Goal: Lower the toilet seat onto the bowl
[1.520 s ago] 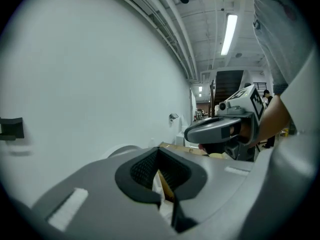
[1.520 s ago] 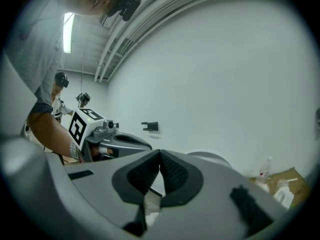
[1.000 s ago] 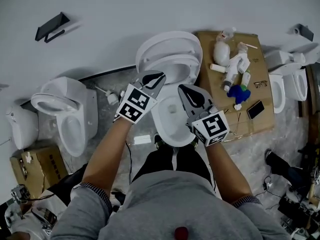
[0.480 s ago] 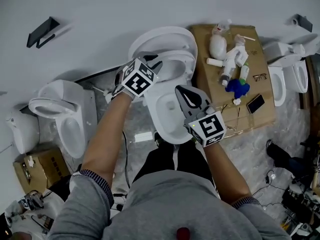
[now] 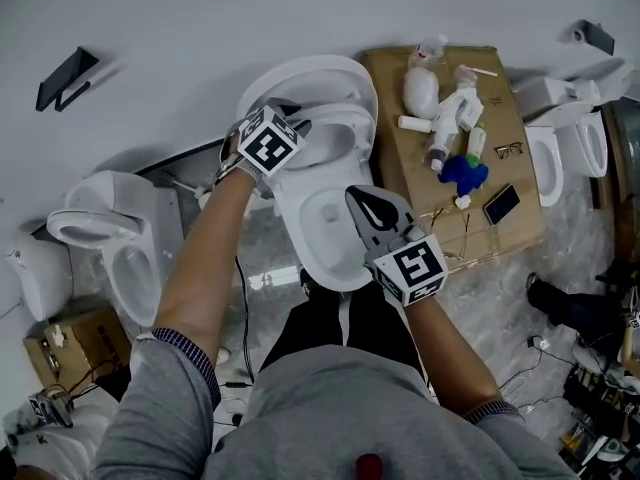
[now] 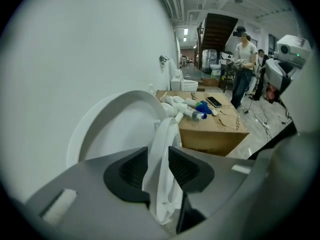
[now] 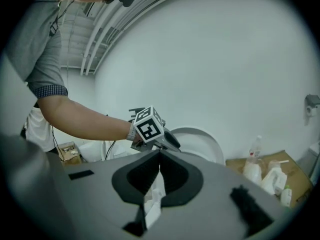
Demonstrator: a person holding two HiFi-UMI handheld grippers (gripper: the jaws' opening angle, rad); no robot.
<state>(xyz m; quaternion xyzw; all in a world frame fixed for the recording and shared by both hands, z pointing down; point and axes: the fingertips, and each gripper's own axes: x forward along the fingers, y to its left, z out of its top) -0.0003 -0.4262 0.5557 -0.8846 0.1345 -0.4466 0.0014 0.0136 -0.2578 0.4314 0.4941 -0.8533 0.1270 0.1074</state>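
Note:
A white toilet stands before me with its lid [image 5: 310, 76] leaning on the wall and the seat [image 5: 338, 133] raised upright in front of it, above the bowl [image 5: 318, 230]. My left gripper [image 5: 287, 116] reaches the seat's left rim. In the left gripper view its jaws are opening with the seat's edge [image 6: 162, 136] between the pads [image 6: 131, 170], and the left gripper [image 6: 158, 155] does not squeeze it. My right gripper [image 5: 358, 196] hovers over the bowl, shut and holding nothing; its tips meet in the right gripper view [image 7: 160, 153].
A cardboard box [image 5: 520, 223] to the right of the toilet carries bottles, a blue object, glasses and a phone. Another toilet [image 5: 120, 238] stands at the left and more [image 5: 560, 153] at the right. A black paper holder [image 5: 65, 76] hangs on the wall. A person [image 6: 245, 59] stands far off.
My left gripper has moved forward from above the bowl to the raised seat and its jaws have opened around the rim. The right gripper has stayed over the bowl.

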